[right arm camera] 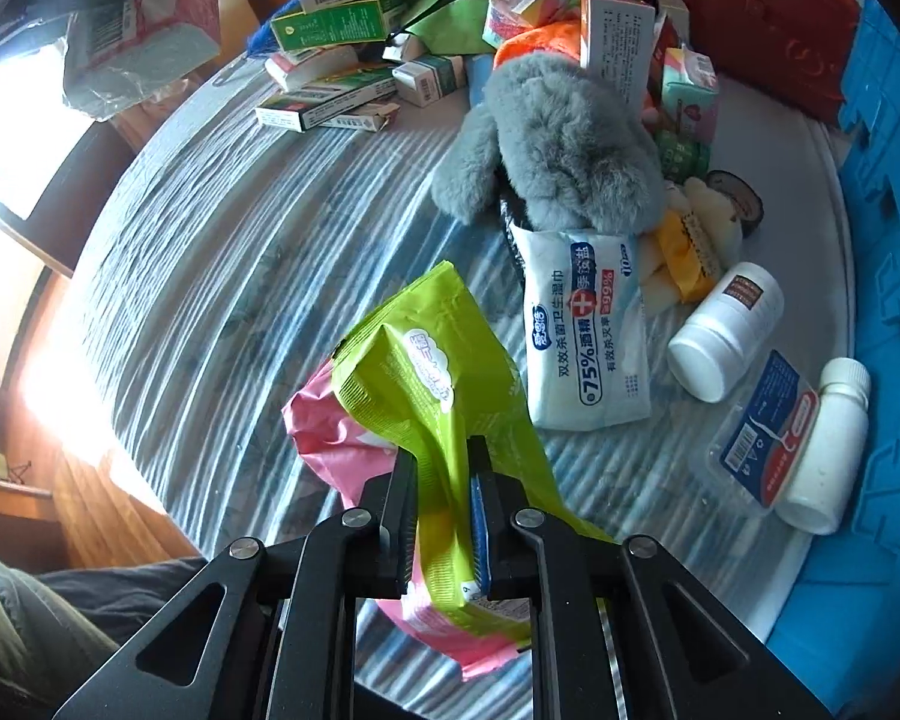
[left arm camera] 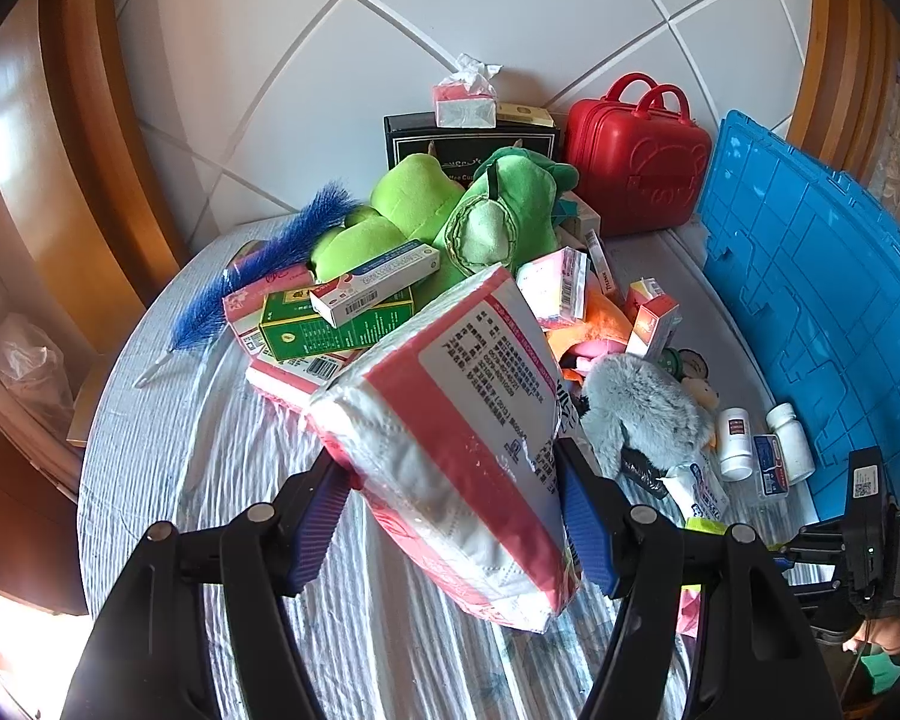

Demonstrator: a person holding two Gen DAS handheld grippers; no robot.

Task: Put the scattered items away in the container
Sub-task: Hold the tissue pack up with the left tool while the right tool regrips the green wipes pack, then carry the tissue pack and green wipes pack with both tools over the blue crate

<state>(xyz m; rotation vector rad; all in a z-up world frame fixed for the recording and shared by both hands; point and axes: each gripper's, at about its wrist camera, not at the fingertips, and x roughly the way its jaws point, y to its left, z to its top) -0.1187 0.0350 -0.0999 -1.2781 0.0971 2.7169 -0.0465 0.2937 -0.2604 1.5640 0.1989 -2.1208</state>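
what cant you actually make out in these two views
- Blue container, left wrist view: only its ribbed outside wall shows, the inside faces away.
- Pink packet, right wrist view: mostly covered by the green packet clamped in the right hand-held gripper.
- Orange plush, left wrist view: buried under boxes and the grey plush.
- Small bottle label, right wrist view: print too small to read.

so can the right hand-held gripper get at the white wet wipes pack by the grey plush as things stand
Probably not yet. The right hand-held gripper is shut on a green packet, so it has no free jaws. The wet wipes pack itself lies close ahead, its near end uncovered, only its far end under the grey plush.
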